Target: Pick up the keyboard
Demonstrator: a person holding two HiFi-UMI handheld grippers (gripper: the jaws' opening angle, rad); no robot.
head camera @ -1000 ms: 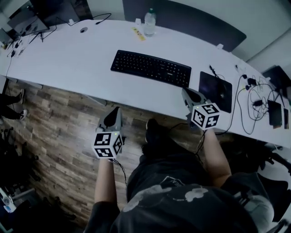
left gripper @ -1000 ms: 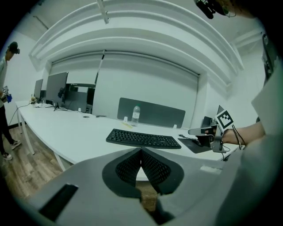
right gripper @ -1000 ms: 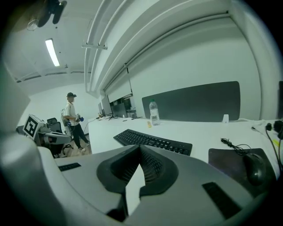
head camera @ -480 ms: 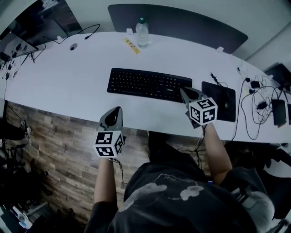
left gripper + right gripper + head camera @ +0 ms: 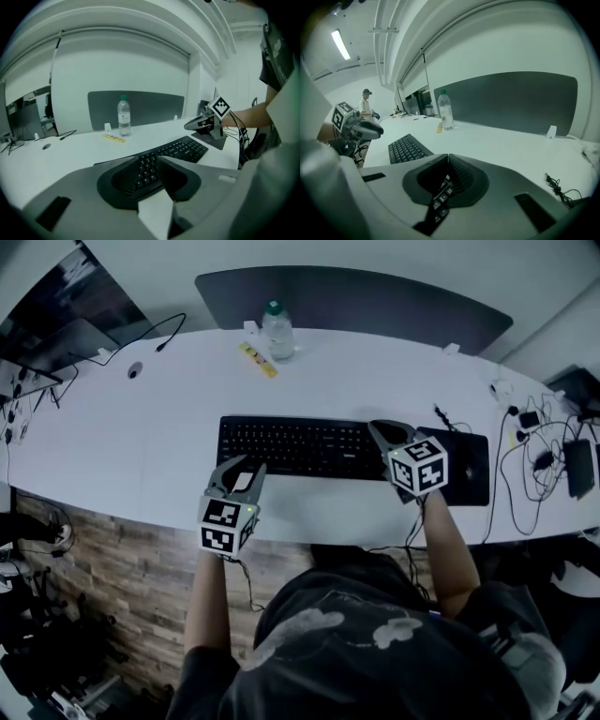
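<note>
A black keyboard (image 5: 300,446) lies flat on the white table (image 5: 141,437), also seen in the left gripper view (image 5: 180,147) and the right gripper view (image 5: 405,147). My left gripper (image 5: 242,471) hovers at the keyboard's near left corner. Its jaws have just been opening and stand slightly open (image 5: 157,157); keys show through the gap, nothing is gripped. My right gripper (image 5: 379,427) is over the keyboard's right end, shut and empty, its tips meeting (image 5: 448,155). Each gripper appears in the other's view: the right gripper (image 5: 197,123), the left gripper (image 5: 377,131).
A water bottle (image 5: 277,331) and a yellow strip (image 5: 256,359) stand behind the keyboard. A black pad (image 5: 461,465) lies right of it, with tangled cables (image 5: 542,442) beyond. A grey partition (image 5: 356,296) backs the table. A person (image 5: 367,101) stands far off.
Both grippers have moved forward from the table's near edge to the keyboard. The left gripper's jaws have parted a little; the right's stay shut.
</note>
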